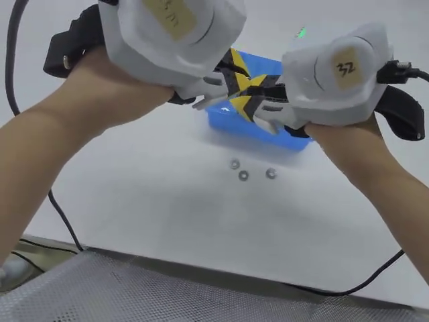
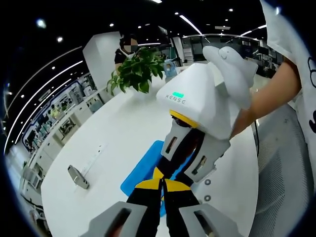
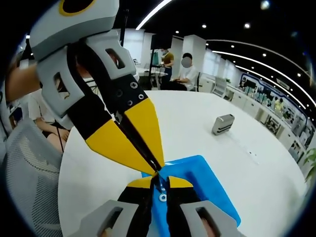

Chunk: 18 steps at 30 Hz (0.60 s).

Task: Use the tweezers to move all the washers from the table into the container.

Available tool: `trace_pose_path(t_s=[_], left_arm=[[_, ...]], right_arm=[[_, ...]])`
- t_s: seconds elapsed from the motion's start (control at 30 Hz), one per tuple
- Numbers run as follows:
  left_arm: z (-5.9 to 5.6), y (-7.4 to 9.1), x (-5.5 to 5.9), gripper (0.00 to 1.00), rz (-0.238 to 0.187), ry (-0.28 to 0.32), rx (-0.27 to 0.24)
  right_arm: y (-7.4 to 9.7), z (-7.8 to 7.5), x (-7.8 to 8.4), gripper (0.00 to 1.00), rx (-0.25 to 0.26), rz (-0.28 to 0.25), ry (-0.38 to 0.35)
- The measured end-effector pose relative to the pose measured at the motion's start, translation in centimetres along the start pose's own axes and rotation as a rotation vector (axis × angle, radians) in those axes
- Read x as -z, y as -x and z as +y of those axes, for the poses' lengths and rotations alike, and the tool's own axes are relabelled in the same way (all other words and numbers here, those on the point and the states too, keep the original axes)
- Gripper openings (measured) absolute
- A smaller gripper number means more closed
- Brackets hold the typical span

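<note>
A: Head view first. Where?
B: Three small flat silver metal washers [image 1: 243, 176] loose on the white table [image 1: 167, 221], just in front of the blue plastic container [image 1: 228, 125]. Over that box, left gripper [image 1: 242, 86] and right gripper [image 1: 253, 100] tip to tip.
A: Left gripper view?
B: Own tips clenched together, nose to nose with the right one. Washers beside the box, apart from it.
A: Right gripper view?
B: Left jaws pressed tight along a thin dark strip [image 3: 140, 145], maybe the tweezers, cannot tell. Own tips drawn in too; grasping what, cannot say. In the slit behind them, one more silver ring [image 3: 162, 197] over the blue. Held or lying in the box, unclear.
A: Handling?
B: Probably light, stiff and slick, lying flat. Best pinched across the band, one tip through the hole. Likely to skate or flick away under a sideways nudge.
</note>
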<state>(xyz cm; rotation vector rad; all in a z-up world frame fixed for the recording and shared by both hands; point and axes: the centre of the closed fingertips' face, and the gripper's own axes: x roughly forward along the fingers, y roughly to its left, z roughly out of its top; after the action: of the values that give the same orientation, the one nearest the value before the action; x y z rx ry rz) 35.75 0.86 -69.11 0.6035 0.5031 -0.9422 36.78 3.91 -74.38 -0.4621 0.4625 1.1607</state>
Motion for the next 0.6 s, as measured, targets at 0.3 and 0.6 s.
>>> trace_pose_path(t_s=[0.3, 0.6], left_arm=[[-0.3, 3.1, -3.2, 0.0, -0.072, -0.032, -0.069], [-1.2, 4.8, -3.3, 0.0, -0.084, -0.004, -0.091]], right_arm=[[2.9, 0.4, -3.4, 0.05, 0.062, -0.085, 0.045], [3.8, 2.2, -4.5, 0.05, 0.054, -0.117, 0.048]])
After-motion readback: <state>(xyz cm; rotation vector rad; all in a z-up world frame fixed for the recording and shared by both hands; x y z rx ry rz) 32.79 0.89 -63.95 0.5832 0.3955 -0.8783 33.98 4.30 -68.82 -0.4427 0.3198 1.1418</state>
